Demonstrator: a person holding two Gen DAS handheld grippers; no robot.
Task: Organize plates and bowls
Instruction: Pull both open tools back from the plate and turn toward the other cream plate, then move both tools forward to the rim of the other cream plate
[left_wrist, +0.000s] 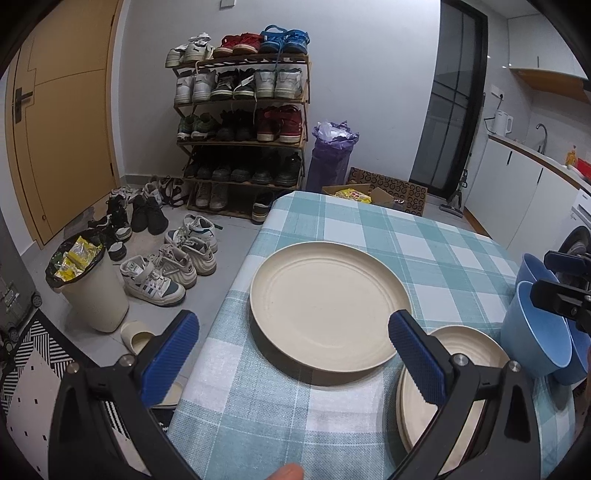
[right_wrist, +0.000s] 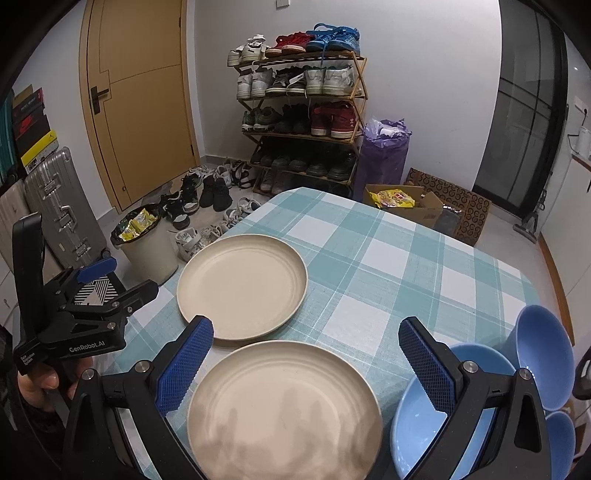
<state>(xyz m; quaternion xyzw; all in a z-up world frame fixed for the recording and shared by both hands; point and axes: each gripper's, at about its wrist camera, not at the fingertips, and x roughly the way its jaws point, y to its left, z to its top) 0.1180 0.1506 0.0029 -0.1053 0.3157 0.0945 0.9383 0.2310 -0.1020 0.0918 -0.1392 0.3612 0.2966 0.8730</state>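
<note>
Two cream plates lie on the checked tablecloth. The far plate (left_wrist: 328, 302) (right_wrist: 242, 286) sits near the table's left edge. The near plate (left_wrist: 461, 354) (right_wrist: 284, 406) lies just behind it toward me. Blue bowls (left_wrist: 535, 328) (right_wrist: 443, 410) (right_wrist: 543, 354) stand at the right. My left gripper (left_wrist: 293, 354) is open and empty, just short of the far plate, its right finger over the near plate. It also shows in the right wrist view (right_wrist: 110, 284). My right gripper (right_wrist: 306, 363) is open and empty above the near plate.
The table (left_wrist: 362, 229) ends at the left, above a floor with loose shoes (left_wrist: 173, 262) and a lined waste bin (left_wrist: 88, 288). A shoe rack (left_wrist: 240, 122) stands at the back wall. A purple bag (left_wrist: 330, 155) and cardboard box (left_wrist: 369, 195) are behind the table.
</note>
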